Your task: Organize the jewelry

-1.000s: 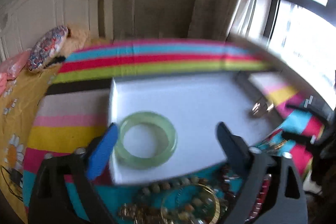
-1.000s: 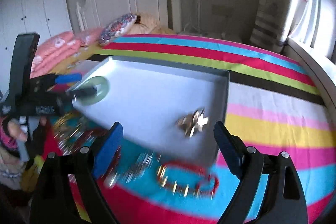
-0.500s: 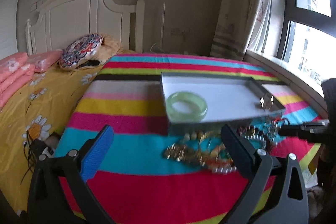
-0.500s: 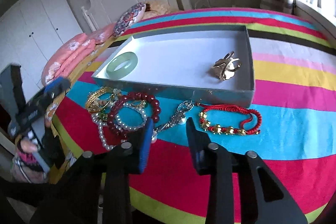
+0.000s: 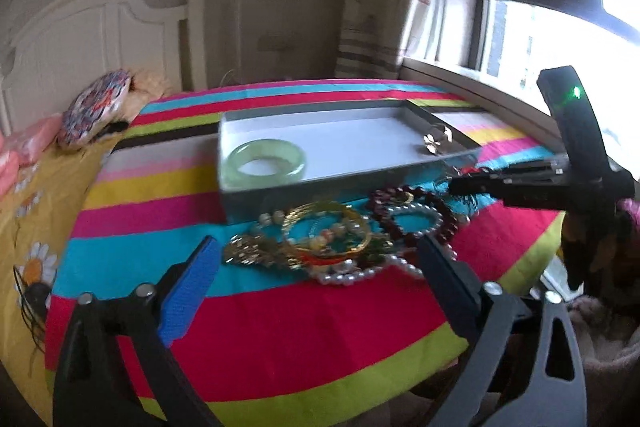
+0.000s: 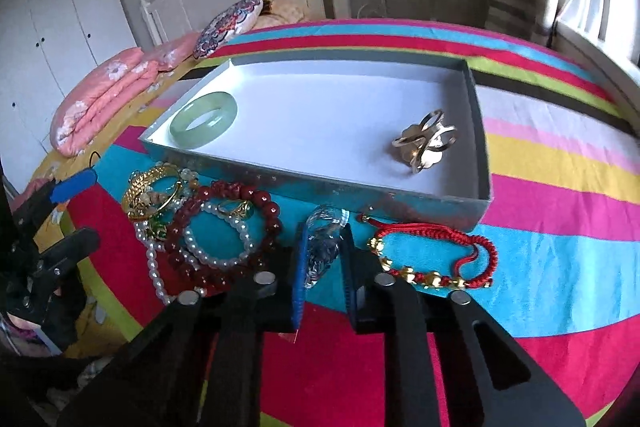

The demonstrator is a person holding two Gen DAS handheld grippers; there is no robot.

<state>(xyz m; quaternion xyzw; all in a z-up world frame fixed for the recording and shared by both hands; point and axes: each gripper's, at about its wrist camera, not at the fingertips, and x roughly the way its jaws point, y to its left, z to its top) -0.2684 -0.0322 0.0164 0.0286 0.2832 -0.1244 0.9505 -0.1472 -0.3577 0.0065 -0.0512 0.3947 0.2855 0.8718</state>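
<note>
clear trinket (image 6: 323, 247) partly hidden between claw pads, bed (image 6: 560, 247) cropped

My right gripper (image 6: 324, 259) closes matt black plastic fingers on a glossy clear crystal piece (image 6: 326, 247). At ten o'clock, a smooth jade-like bangle (image 6: 204, 119) lies in the matt white-lined box (image 6: 478, 147); cloth blanket (image 6: 560, 195) beneath.

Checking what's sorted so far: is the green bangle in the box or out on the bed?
In. The green bangle lies flat on the box floor, near its left corner.
</note>
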